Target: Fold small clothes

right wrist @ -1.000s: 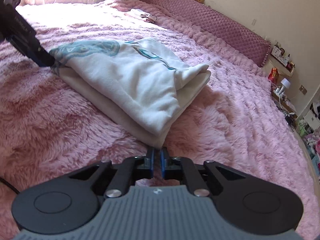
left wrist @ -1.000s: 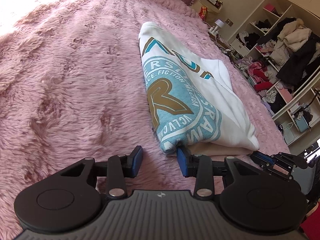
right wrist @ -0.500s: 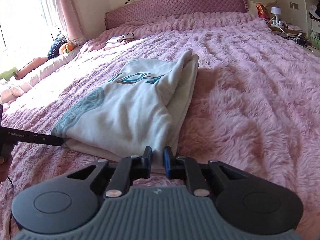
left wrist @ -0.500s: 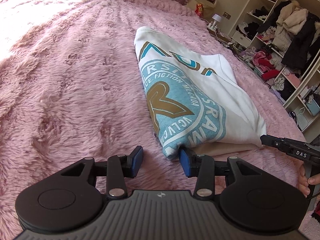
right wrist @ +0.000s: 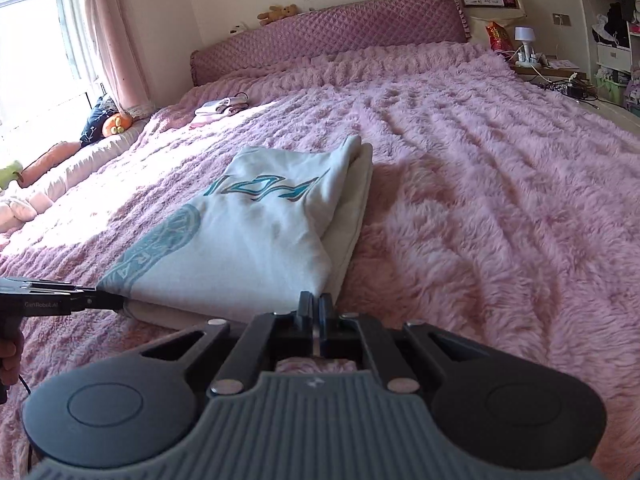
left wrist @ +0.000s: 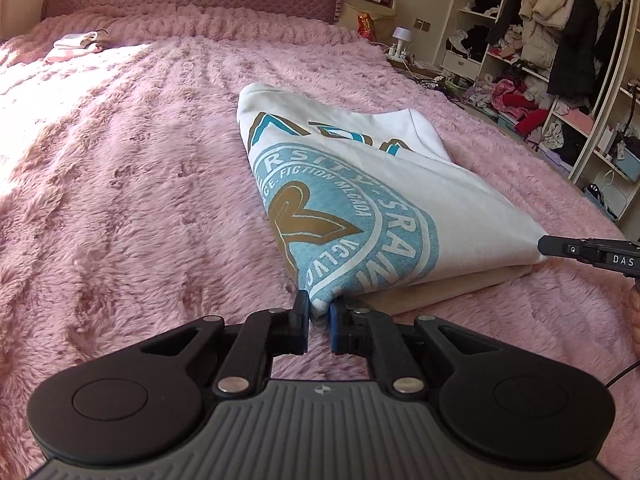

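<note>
shirt [left wrist: 360,184] already folded narrow, lying mid bed [left wrist: 120,200], one more fold likely left. left tool [left wrist: 319,312] just closed, pinching near left corner. right tool [right wrist: 316,307] closed tight on near right corner. shirt soft, white, blue round print; bed cover pink, fluffy.

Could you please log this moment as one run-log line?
stage: gripping for next fold | left gripper: just closed on printed corner of white sweatshirt | right gripper: shut on other near corner | surface: pink fuzzy blanket
</note>
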A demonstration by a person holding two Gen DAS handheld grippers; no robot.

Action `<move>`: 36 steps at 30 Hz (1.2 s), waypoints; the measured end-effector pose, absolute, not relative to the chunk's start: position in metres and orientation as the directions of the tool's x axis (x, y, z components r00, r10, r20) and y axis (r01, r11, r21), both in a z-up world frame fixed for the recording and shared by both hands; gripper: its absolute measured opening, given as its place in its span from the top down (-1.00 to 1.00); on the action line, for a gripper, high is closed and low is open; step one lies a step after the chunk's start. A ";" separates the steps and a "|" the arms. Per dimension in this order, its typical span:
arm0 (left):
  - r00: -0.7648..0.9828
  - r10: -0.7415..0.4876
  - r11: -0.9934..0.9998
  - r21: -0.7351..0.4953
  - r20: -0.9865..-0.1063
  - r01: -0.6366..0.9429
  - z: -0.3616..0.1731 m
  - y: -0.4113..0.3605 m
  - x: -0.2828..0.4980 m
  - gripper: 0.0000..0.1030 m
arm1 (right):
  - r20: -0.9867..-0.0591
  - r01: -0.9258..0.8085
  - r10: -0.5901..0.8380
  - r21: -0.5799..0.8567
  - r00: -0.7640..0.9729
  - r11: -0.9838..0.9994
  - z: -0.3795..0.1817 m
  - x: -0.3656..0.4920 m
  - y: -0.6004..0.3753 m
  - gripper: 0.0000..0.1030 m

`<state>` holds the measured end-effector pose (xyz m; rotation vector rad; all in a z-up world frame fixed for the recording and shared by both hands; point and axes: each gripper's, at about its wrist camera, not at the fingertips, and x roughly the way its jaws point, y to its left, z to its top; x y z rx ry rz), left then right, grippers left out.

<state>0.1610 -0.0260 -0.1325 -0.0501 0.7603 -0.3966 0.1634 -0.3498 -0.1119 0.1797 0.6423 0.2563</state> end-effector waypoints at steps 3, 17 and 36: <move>0.633 -0.358 0.924 -0.164 -0.686 0.344 -0.138 -0.027 0.163 0.81 | -0.591 -0.140 0.287 0.283 0.754 0.949 -0.137 0.164 -0.352 1.00; 0.655 -0.460 0.887 -0.335 -0.599 0.317 -0.089 0.004 0.157 0.81 | -0.469 -0.167 0.303 0.309 0.830 0.936 -0.088 0.176 -0.365 0.66; 0.595 -0.547 0.828 -0.487 -0.589 0.280 -0.129 -0.015 0.182 0.80 | -0.568 -0.107 0.277 0.315 0.775 0.943 -0.111 0.373 -0.337 1.00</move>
